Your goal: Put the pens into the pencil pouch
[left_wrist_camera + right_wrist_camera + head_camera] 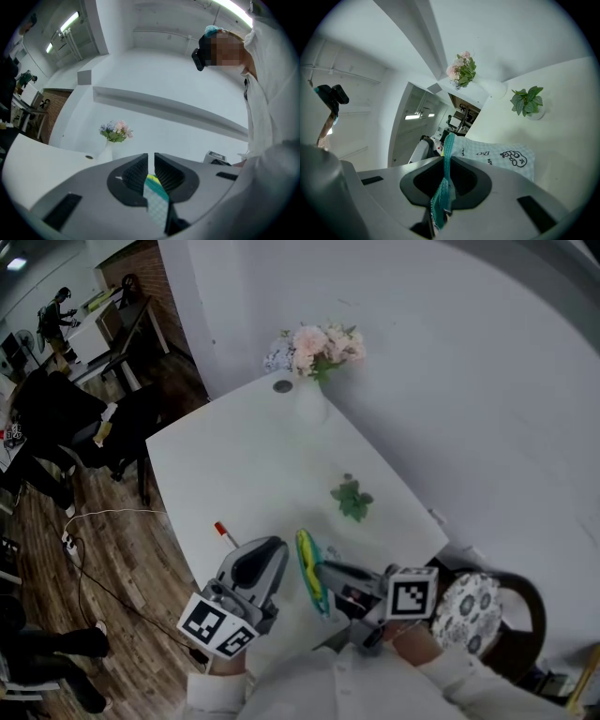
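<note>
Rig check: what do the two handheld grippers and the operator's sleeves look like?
Both the left gripper and right gripper are smooth grey shells with black ribbed pads. Each carries a white cube with black square markers. The sleeves are white. No cables visible.

A white table (234,474) meets a white wall (450,381), with wood floor (37,559) and dark desks (122,334) beyond.

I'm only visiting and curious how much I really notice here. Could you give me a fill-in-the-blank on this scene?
1. The left gripper and the right gripper are both shut on the same checked ____.
2. The vase holds mostly ____ flowers.
3. A pen with a ____ end lies on the table.
Missing words: pouch; pink; red.
</note>
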